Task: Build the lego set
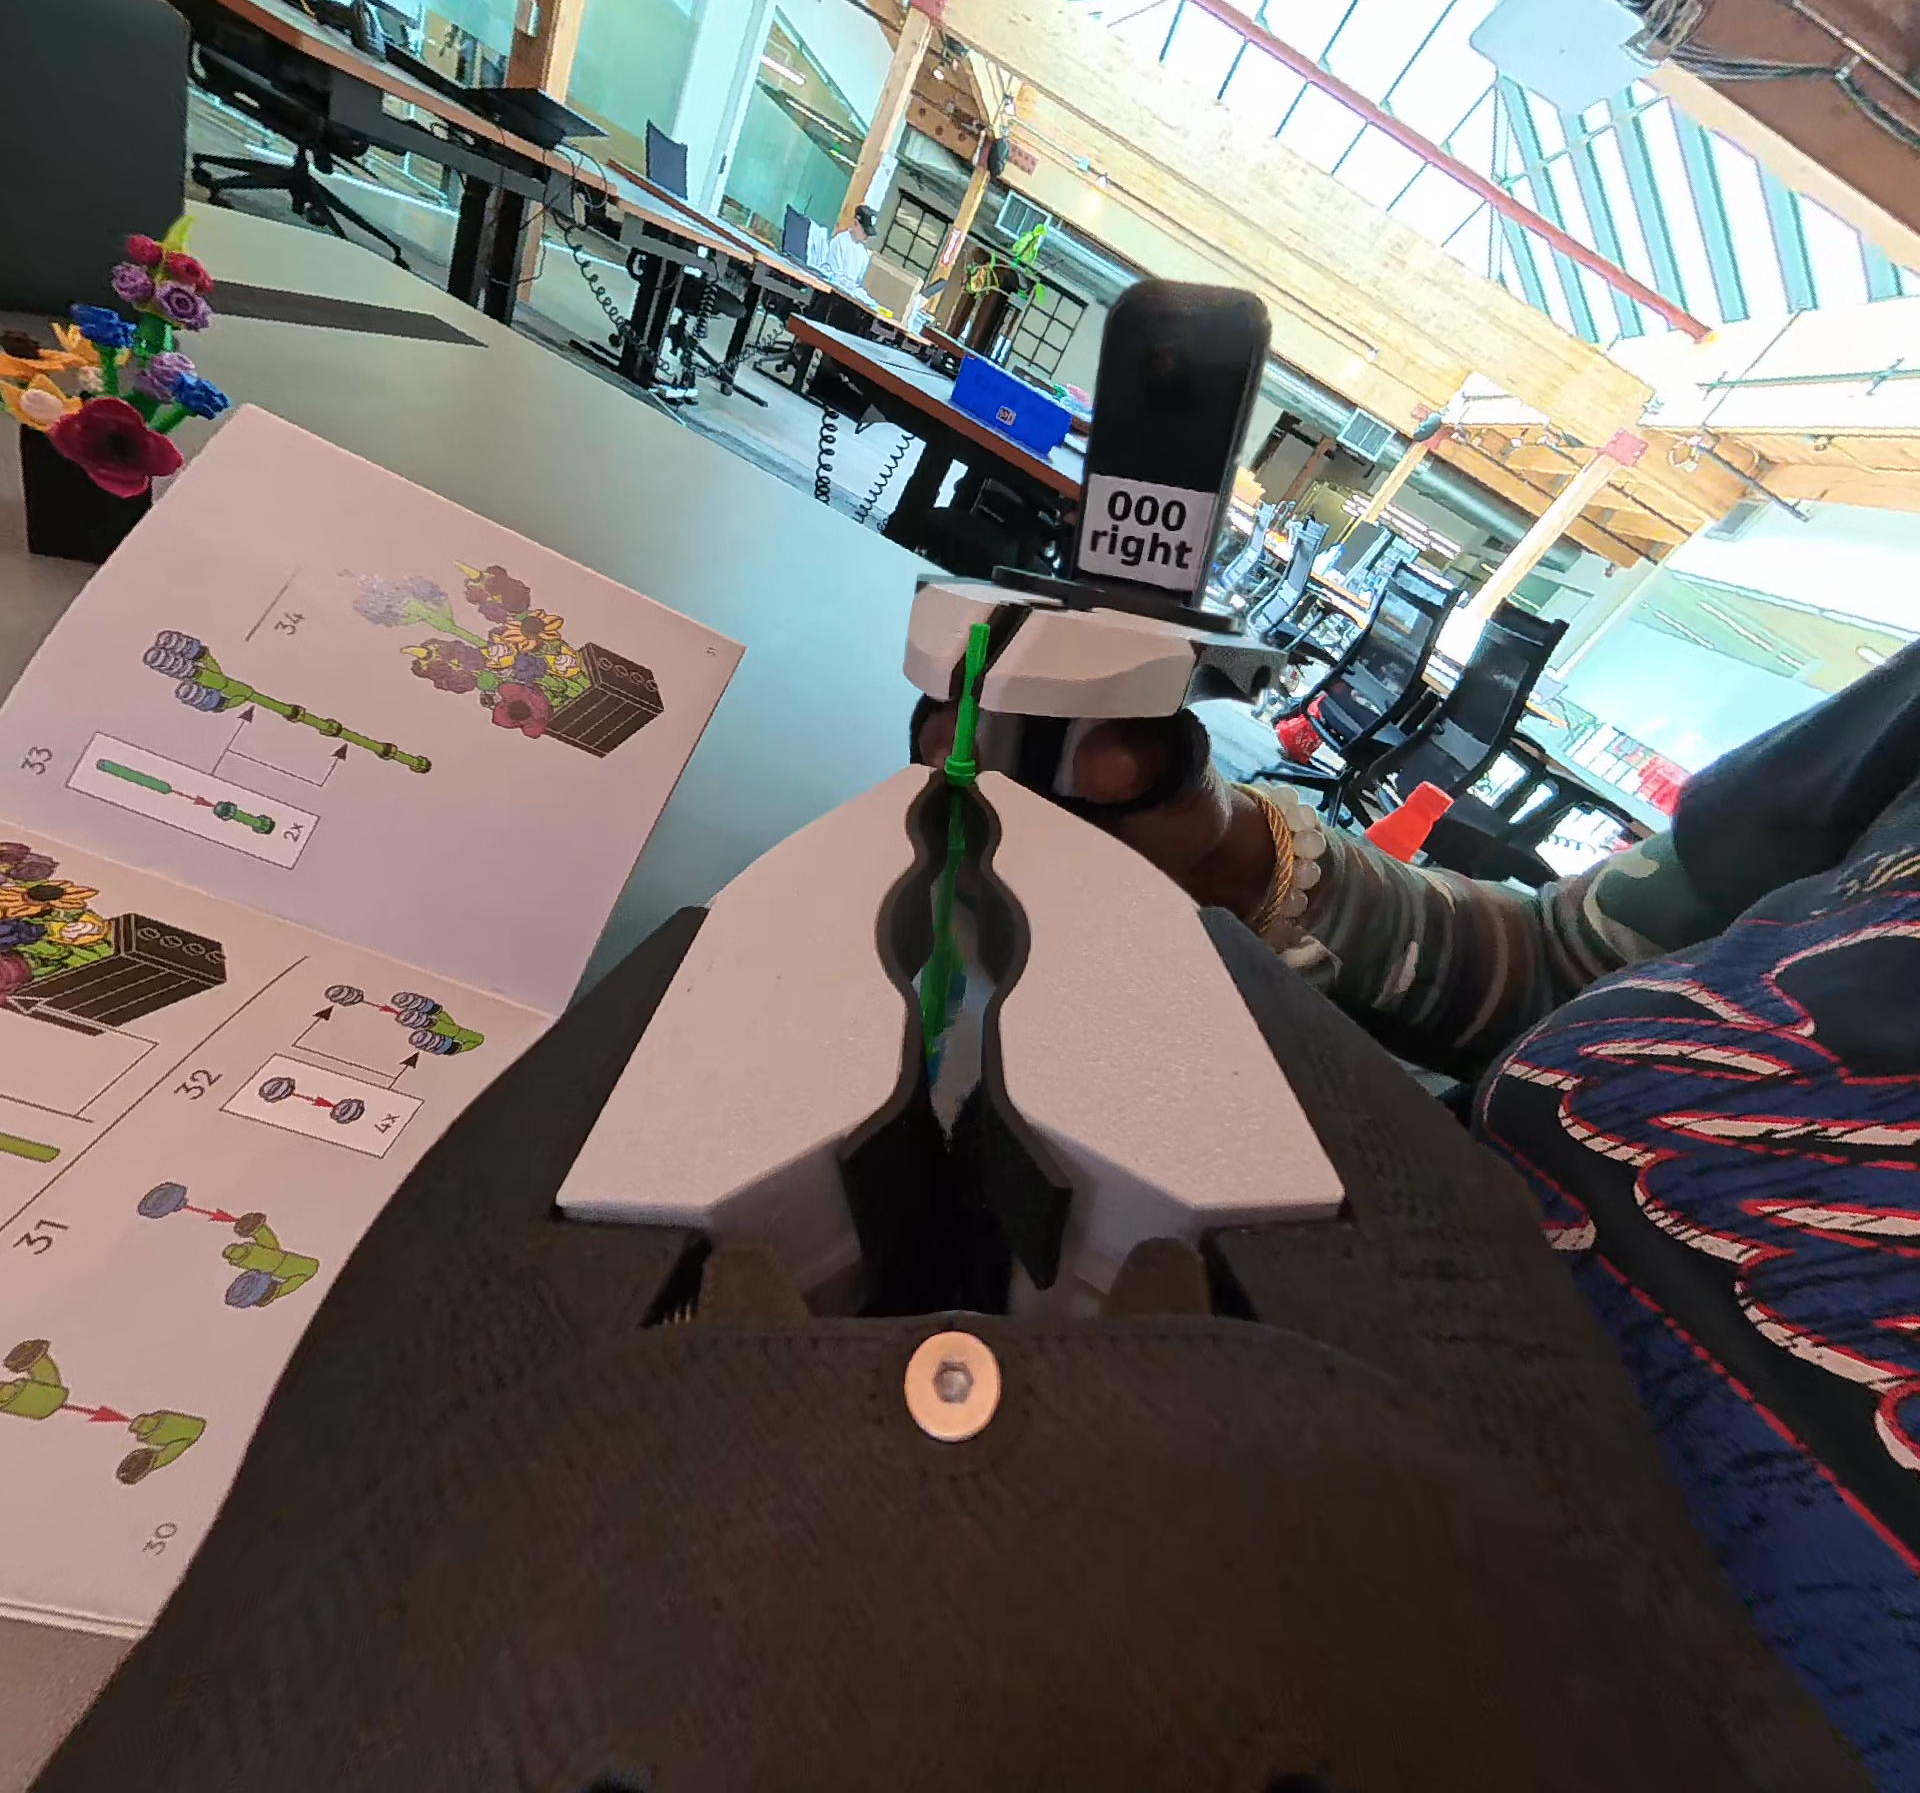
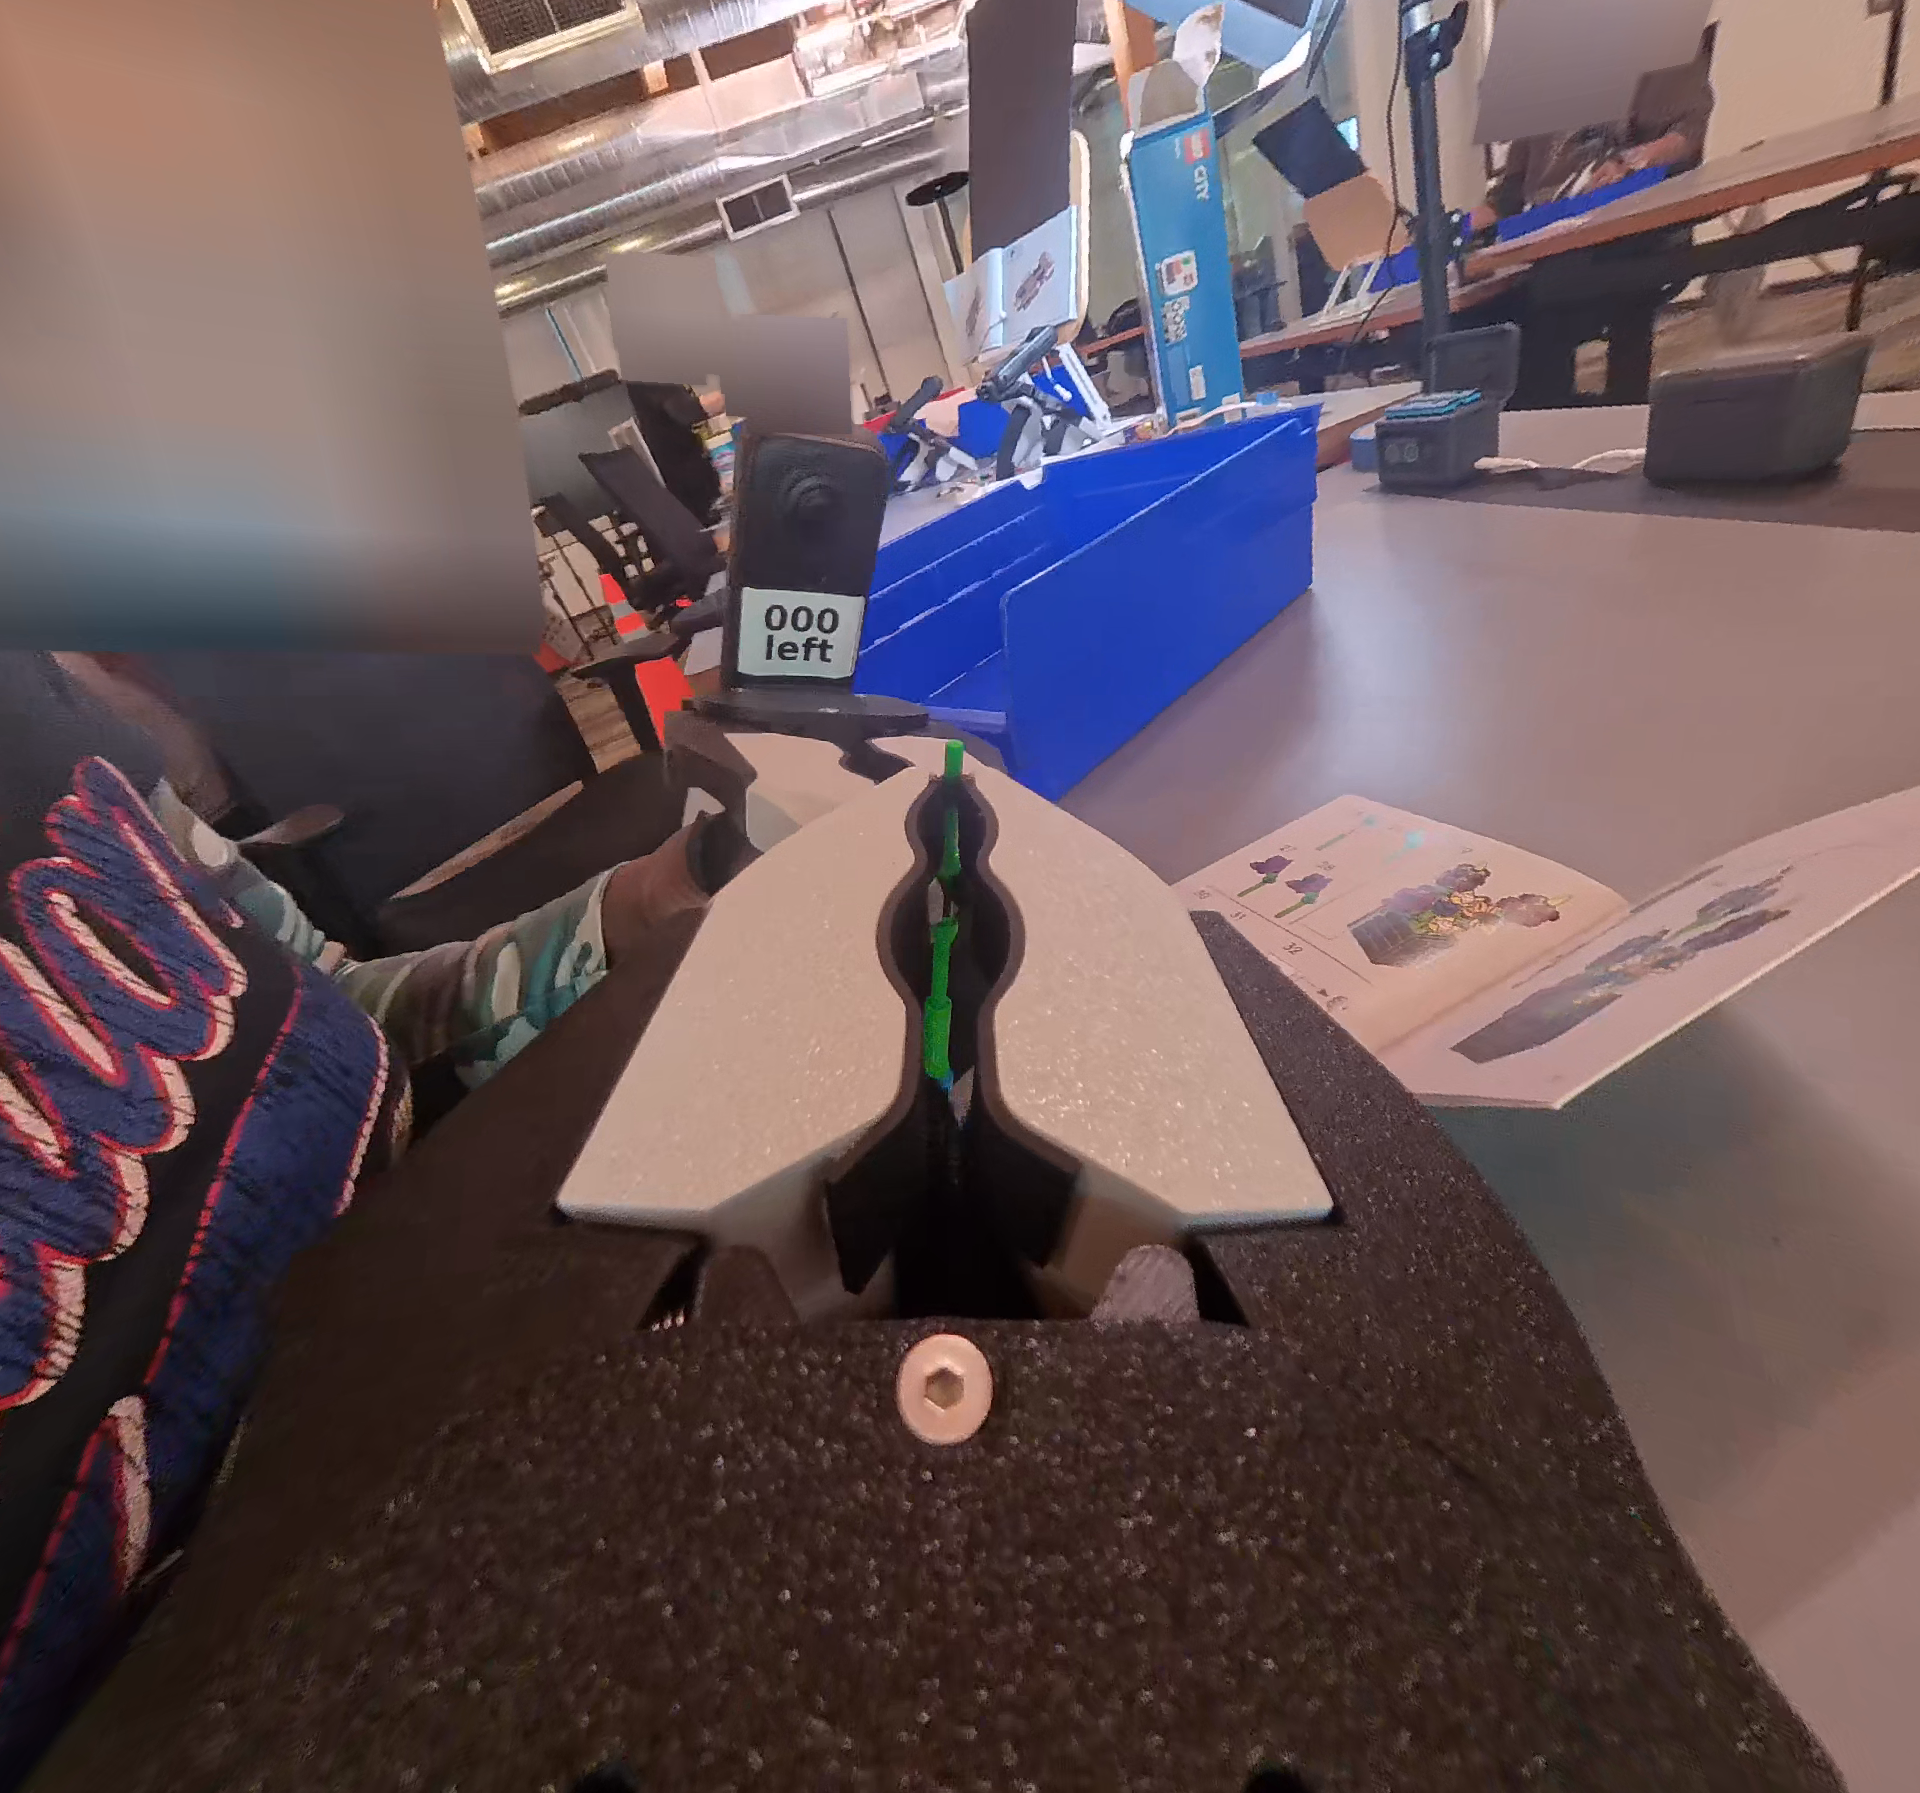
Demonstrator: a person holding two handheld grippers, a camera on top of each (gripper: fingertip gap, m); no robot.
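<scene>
Right now both tools are lifted off the desk and face each other tip to tip, w/ a thin green stem (image 1: 948, 896) between them. The left gripper (image 1: 952, 787) is closed on one stem section, which runs up the wavy slot between its white fingers (image 1: 790, 1005); the stem's knobbed end pokes out past the tips toward the right gripper (image 1: 982, 673), which is seen farther off in the left wrist view, also clamped on a green rod. In the right wrist view the right gripper (image 2: 951, 787) is likewise closed on a segmented green stem piece (image 2: 940, 954), tip sticking out toward the left gripper (image 2: 831, 777) just beyond. Can't tell if it's one joined stem or two pieces meeting end to end.

Handling, as a guess: the stem is v. light, thin plastic, stiff along its length but prob. bendy or snappable if levered sideways. It's smooth, so it can slip or rotate in the grip. Best to hold it near the joint end, on a thicker collar, and push straight along the axis, no twisting.

The instruction booklet (image 1: 343, 704) lies open near the desk's edge, the finished flower bouquet (image 1: 114, 382) at its far corner. Blue bins (image 2: 1091, 600) sit further back on the desk.
</scene>
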